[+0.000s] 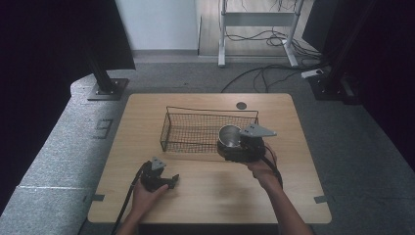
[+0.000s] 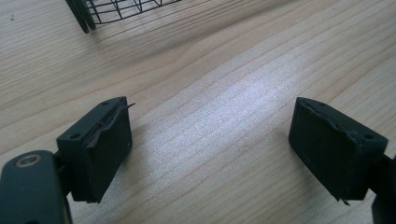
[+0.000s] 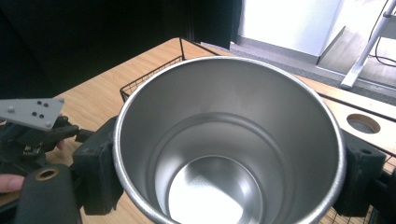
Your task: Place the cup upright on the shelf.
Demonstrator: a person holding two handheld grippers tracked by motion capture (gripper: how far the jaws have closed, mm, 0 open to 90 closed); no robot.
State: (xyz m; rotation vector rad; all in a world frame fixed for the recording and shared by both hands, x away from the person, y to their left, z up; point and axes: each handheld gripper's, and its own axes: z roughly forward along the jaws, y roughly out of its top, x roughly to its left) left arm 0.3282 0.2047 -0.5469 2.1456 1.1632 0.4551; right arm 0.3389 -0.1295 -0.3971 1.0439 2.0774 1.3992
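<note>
A shiny, empty steel cup stands mouth-up at the right end of the black wire basket. My right gripper is shut on it, one jaw on each side of the cup's wall. I cannot tell whether the cup rests on the basket's floor or hangs just above it. My left gripper lies low on the wood near the table's front left. It is open, with bare wood between its jaws, and a corner of the basket sits just beyond them.
The basket stands mid-table on the wooden table. A round cable hole lies behind it near the far edge. Black stand bases and cables are on the floor beyond.
</note>
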